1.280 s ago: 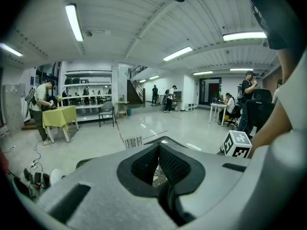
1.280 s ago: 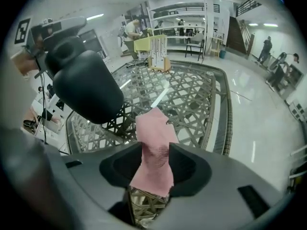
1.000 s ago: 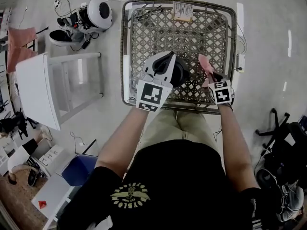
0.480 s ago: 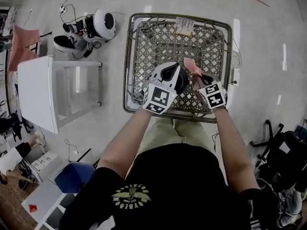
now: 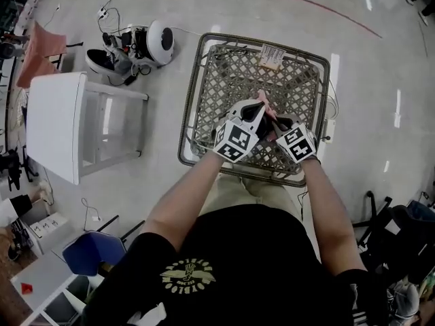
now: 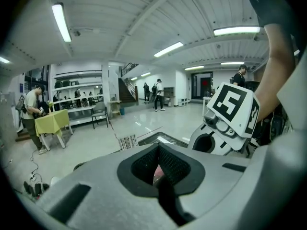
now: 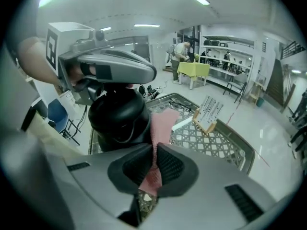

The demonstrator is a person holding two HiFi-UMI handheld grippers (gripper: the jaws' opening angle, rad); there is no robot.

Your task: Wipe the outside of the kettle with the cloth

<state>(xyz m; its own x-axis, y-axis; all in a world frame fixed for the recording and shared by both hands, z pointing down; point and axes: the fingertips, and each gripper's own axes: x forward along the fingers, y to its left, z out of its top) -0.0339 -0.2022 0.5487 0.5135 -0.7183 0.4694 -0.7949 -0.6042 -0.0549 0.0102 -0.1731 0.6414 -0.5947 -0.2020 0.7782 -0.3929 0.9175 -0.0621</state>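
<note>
A black kettle (image 5: pixel 261 122) is over the wicker table (image 5: pixel 204 66), with my left gripper (image 5: pixel 250 113) shut on its top handle. In the right gripper view the kettle (image 7: pixel 117 116) hangs under the left gripper (image 7: pixel 103 83). My right gripper (image 5: pixel 277 125) is shut on a pink cloth (image 5: pixel 266 103), just right of the kettle. The cloth (image 7: pixel 163 123) stands up out of the right gripper (image 7: pixel 153 164) jaws, with its edge against the kettle's side. In the left gripper view the left gripper (image 6: pixel 158 169) jaws are together and the kettle itself is hidden.
A small stand with a barcode card (image 5: pixel 272 56) sits at the table's far edge. A white side table (image 5: pixel 61 124) stands to the left. A round white device (image 5: pixel 160 43) and shoes lie on the floor behind it. A blue chair (image 5: pixel 95 253) is at the near left.
My right gripper has risen and moved left with the cloth, closing on the kettle and rolling. The left gripper has kept the kettle almost in place.
</note>
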